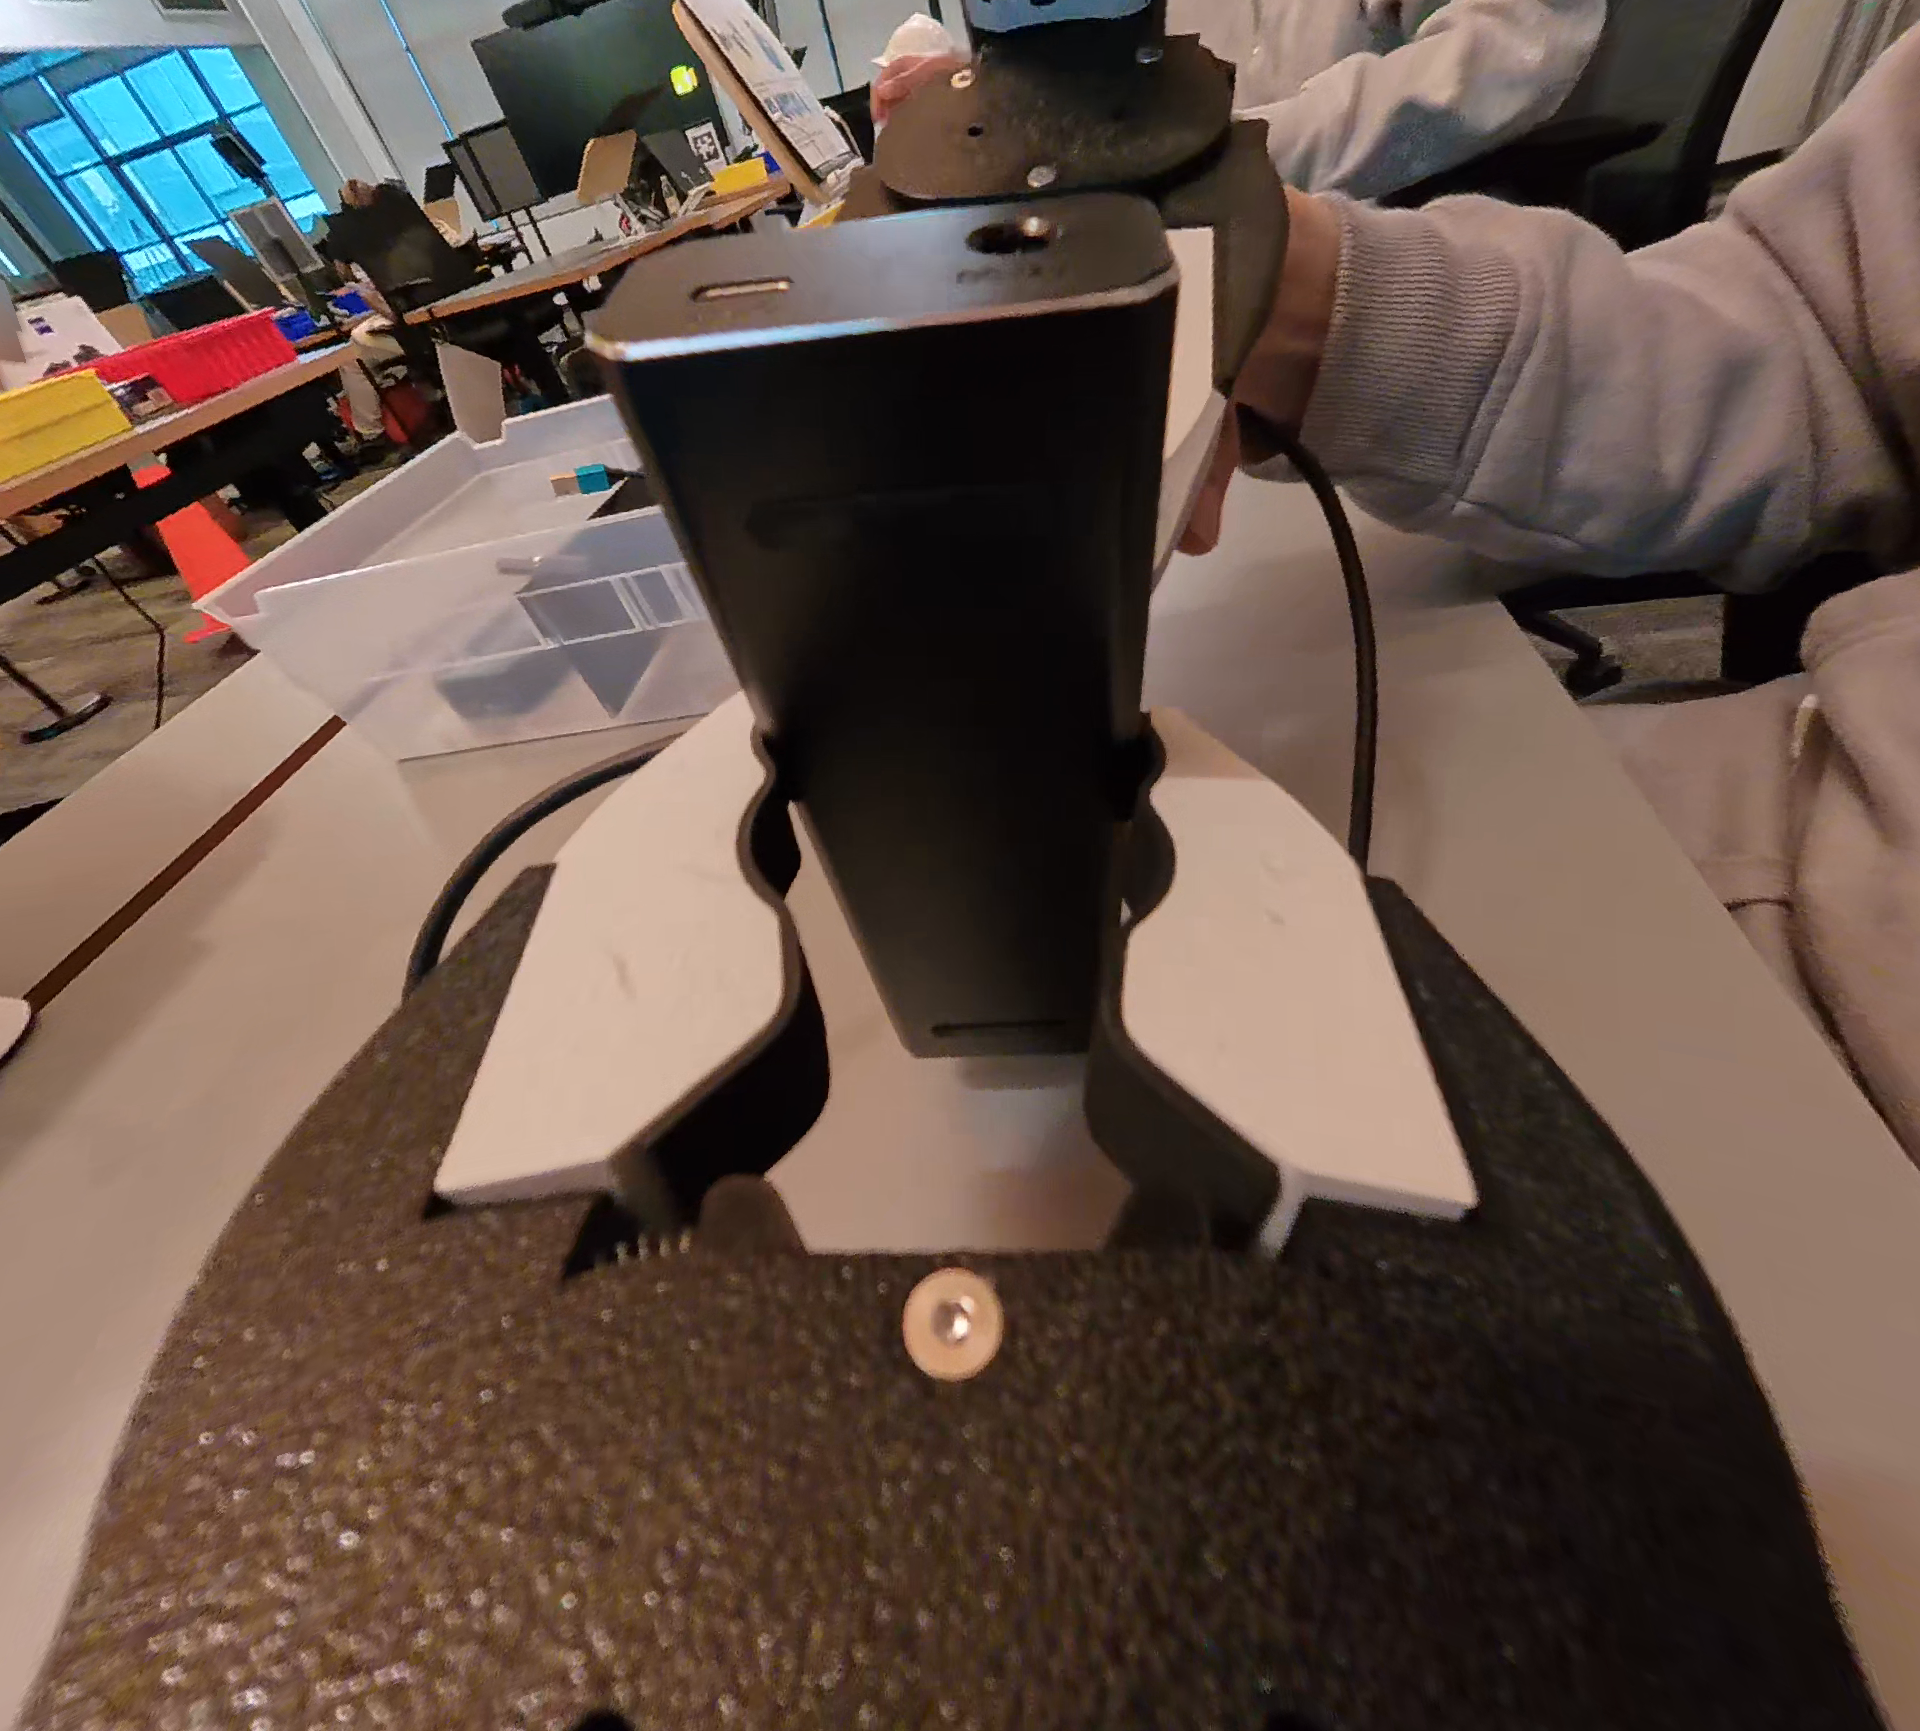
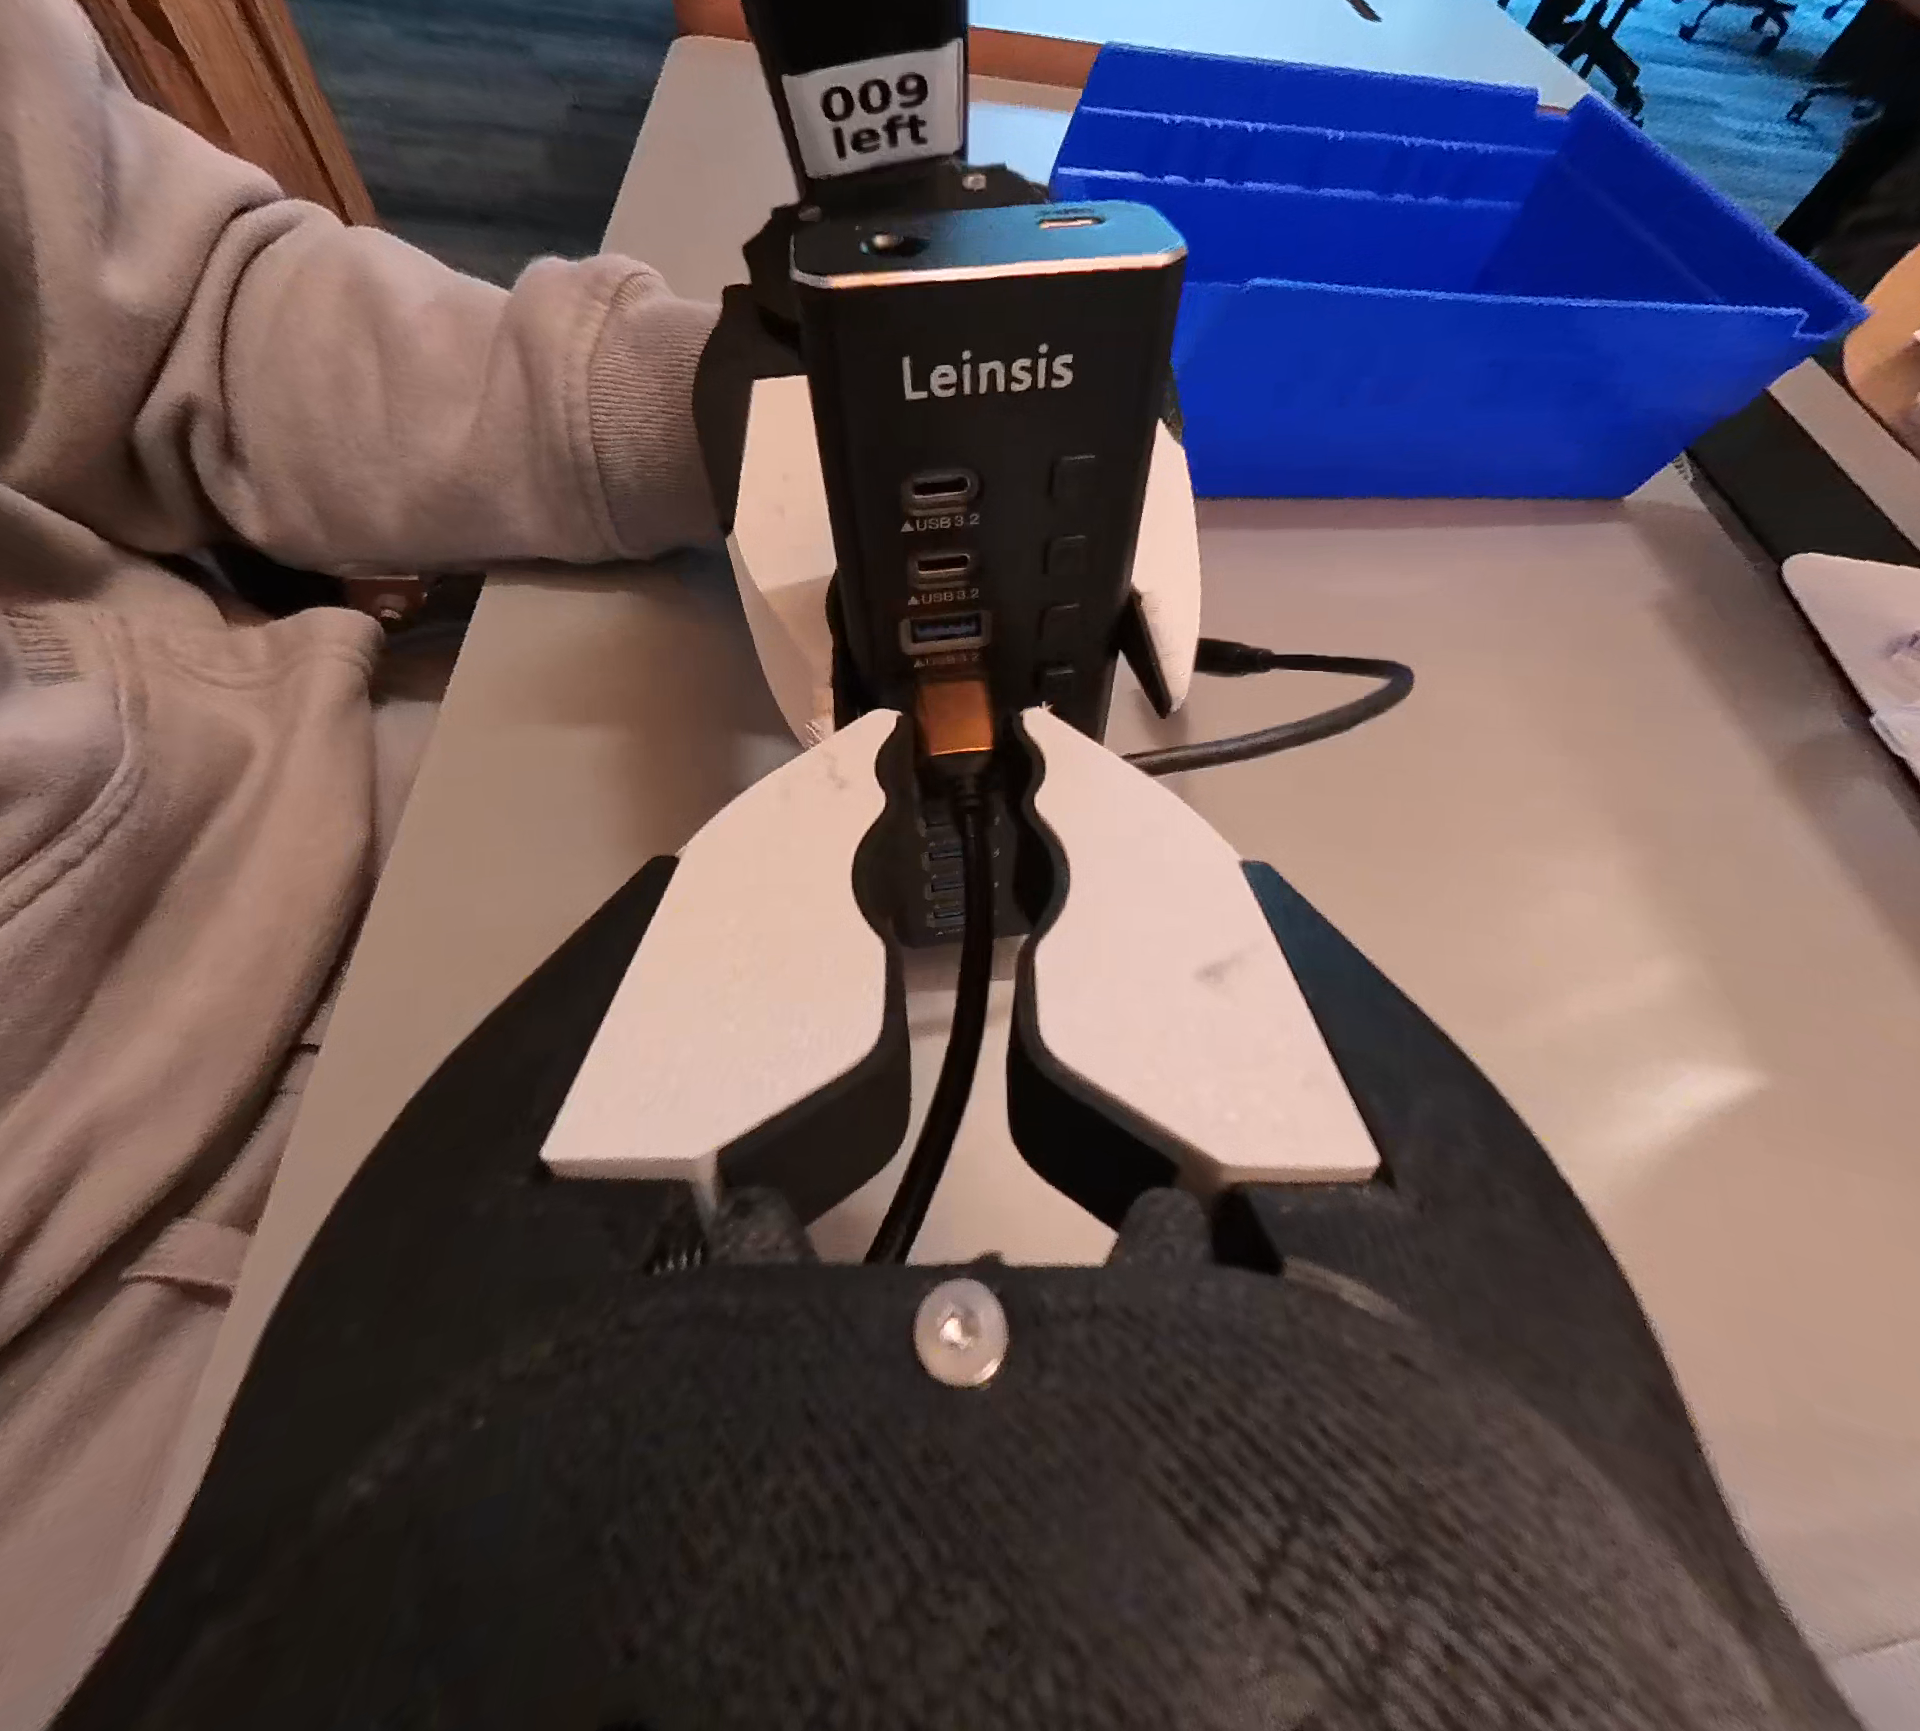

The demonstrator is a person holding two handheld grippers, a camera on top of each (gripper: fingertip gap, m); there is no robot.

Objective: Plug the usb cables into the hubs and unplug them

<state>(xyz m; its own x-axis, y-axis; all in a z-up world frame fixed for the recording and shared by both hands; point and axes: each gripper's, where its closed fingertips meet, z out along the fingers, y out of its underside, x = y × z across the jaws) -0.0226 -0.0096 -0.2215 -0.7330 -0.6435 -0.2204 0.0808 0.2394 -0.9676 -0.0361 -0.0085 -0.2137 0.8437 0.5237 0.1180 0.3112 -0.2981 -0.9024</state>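
We've got the hub [image 2: 987, 455] upright mid-frame, clamped in the left gripper [image 1: 951, 777], w/ the right gripper [image 2: 961, 725] pinching the gold USB plug [image 2: 951, 715] seated in its face, so the pull goes straight back toward frame bottom.

Pale grey table [image 2: 1455, 850], blue divided bin [image 2: 1455, 310], clear plastic tray [image 1: 436, 601], black cable [image 2: 1278, 725] lying across it.
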